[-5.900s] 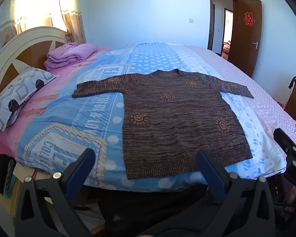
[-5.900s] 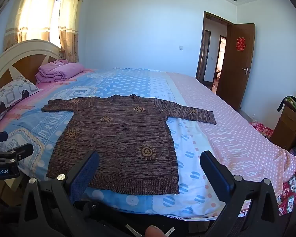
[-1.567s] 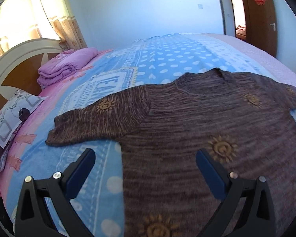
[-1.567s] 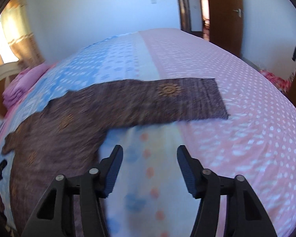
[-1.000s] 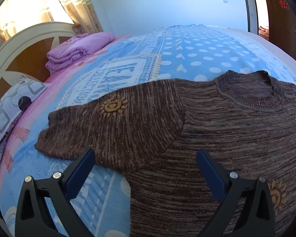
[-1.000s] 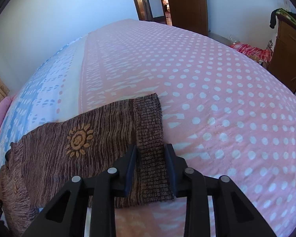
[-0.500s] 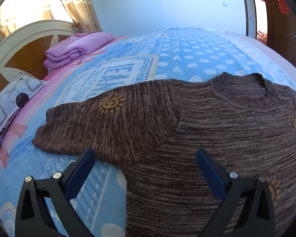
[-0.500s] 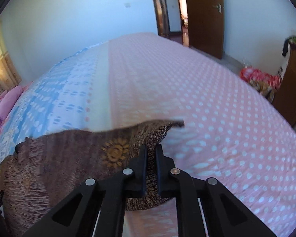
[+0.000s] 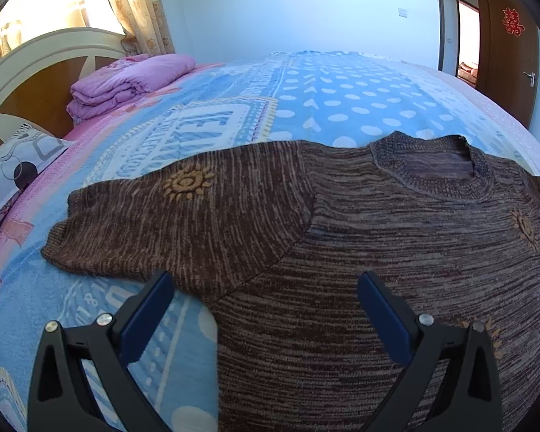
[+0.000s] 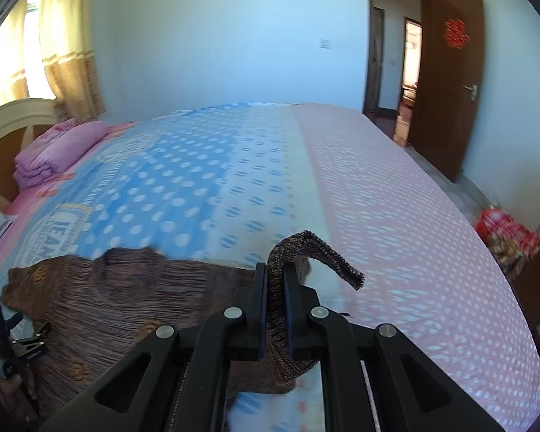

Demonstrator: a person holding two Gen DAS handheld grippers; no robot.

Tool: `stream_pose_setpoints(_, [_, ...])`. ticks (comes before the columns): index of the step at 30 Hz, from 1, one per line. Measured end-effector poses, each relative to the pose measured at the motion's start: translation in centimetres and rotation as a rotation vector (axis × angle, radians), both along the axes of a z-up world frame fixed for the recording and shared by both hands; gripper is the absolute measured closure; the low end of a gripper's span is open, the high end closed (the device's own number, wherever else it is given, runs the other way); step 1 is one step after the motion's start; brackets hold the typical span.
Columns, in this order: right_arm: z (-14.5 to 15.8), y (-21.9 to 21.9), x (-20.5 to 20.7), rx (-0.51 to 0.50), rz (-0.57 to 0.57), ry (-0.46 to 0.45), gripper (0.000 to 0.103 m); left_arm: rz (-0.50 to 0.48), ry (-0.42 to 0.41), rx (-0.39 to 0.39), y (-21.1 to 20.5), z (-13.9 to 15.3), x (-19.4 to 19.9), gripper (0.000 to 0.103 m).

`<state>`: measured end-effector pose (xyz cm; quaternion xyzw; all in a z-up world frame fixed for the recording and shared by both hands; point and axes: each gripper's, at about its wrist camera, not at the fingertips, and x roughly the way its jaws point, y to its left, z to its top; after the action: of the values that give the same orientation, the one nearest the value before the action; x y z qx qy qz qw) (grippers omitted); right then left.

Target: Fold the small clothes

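1. Centrally: brown striped knit sweater with orange sun motifs [image 9: 396,237], spread flat on the blue, pink and white patterned bedspread [image 9: 324,100], round neckline pointing to the far side of the bed.
2. Sweater's sleeve on the headboard side [image 9: 183,216]: lies outstretched and flat, its ribbed cuff nearest the pillow end, just ahead of the left gripper's near finger.
3. Sweater's other sleeve cuff [image 10: 306,252]: raised off the bedspread, standing between the right gripper's fingers and curling over above them, its free end drooping toward the pink dotted side.
4. Right gripper [image 10: 275,302]: black frame, jaws pressed together on the ribbed cuff, pointing across the bed toward the far wall, above the sweater's edge.
5. Left gripper [image 9: 266,302]: black frame with blue pads [image 9: 144,320], jaws spread wide, holding nothing, poised low over the sweater's armpit and body, one finger over the bedspread, the other over the knit.
6. Folded purple blanket [image 9: 126,82]: stacked near the white and wood headboard [image 9: 28,68].
7. Patterned grey and white pillow [image 9: 7,172]: at the bed's edge, under the headboard.
8. Brown wooden door [image 10: 446,82]: standing open beyond the bed.
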<state>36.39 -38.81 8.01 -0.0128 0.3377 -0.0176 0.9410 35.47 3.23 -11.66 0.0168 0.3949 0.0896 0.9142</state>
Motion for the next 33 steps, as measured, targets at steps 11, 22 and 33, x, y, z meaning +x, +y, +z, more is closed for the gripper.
stream_pose_setpoints(11, [-6.4, 14.4, 2.3, 0.042, 0.199, 0.103, 0.096, 0.004, 0.008, -0.037, 0.4, -0.3, -0.1, 0.000])
stream_pose_setpoints(22, [-16.2, 21.2, 0.7, 0.170, 0.390, 0.261, 0.056, 0.005, 0.053, -0.035, 0.8, -0.3, -0.3, 0.000])
stream_pose_setpoints(33, [-13.7, 8.1, -4.5, -0.141, 0.153, 0.116, 0.048, -0.115, 0.036, 0.058, -7.0, 4.0, 0.8, 0.000])
